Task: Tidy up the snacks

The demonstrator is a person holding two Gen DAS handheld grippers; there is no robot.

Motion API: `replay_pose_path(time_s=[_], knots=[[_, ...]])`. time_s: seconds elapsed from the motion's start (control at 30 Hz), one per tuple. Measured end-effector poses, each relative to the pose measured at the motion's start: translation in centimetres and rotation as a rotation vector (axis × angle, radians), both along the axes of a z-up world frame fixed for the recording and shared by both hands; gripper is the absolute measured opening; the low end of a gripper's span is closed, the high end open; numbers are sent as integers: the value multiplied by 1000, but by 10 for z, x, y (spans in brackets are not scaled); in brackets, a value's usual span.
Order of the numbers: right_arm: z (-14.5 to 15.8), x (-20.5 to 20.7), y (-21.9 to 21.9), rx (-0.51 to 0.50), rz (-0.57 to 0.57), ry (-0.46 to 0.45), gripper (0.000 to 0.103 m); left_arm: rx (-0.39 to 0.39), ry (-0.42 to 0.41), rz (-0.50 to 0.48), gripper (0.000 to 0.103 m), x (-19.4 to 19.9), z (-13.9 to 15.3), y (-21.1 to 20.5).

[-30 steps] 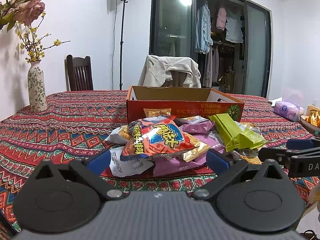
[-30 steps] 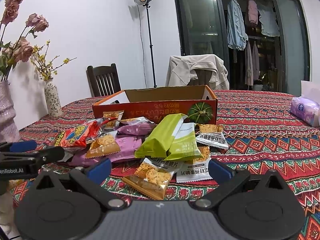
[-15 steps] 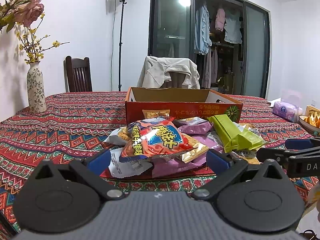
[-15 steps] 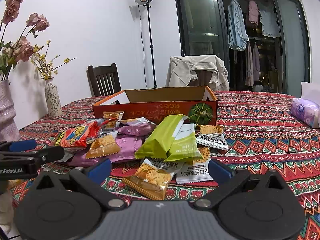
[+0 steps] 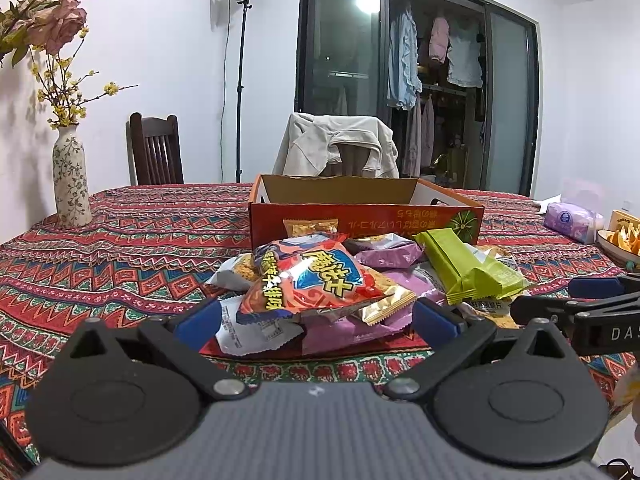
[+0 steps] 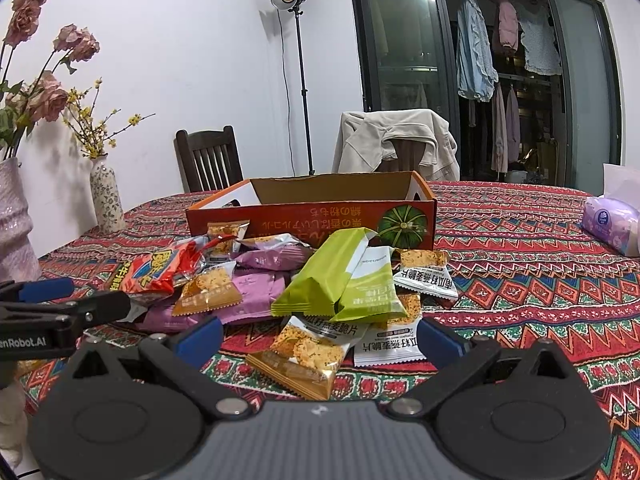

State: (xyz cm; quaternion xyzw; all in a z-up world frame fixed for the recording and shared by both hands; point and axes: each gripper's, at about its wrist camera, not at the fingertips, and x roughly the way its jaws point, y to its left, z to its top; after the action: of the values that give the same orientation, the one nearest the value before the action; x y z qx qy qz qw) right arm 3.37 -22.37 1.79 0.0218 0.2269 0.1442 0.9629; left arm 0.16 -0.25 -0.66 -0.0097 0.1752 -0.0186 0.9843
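A heap of snack packets lies on the patterned tablecloth in front of an open orange cardboard box [image 5: 366, 212] [image 6: 312, 216]. On top of the heap sits a red and blue chip bag [image 5: 316, 280] [image 6: 154, 272]. Beside it lie green packets [image 5: 468, 268] [image 6: 340, 280], purple packets [image 5: 384, 252] [image 6: 256, 292] and small cracker packets [image 6: 300, 354]. My left gripper [image 5: 316, 322] stands open just short of the chip bag. My right gripper [image 6: 318, 338] is open too, with a cracker packet lying between its fingers, untouched.
A flowered vase [image 5: 72, 184] stands at the table's left side. A purple tissue pack [image 5: 572, 220] [image 6: 612, 228] and a bowl of orange pieces [image 5: 622, 240] sit at the right. Chairs [image 5: 156, 152] stand behind the table, one draped with a jacket [image 5: 336, 148].
Both grippers stay nearly still. The left wrist view has shifted very slightly, and the snacks have not moved.
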Motion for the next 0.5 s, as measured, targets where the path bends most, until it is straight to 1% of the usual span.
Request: replay_pose_path(time_s=[0.5], knots=[[0,0,0,-1,1,1,103,1,-1,0,103,-1,-1,-2]])
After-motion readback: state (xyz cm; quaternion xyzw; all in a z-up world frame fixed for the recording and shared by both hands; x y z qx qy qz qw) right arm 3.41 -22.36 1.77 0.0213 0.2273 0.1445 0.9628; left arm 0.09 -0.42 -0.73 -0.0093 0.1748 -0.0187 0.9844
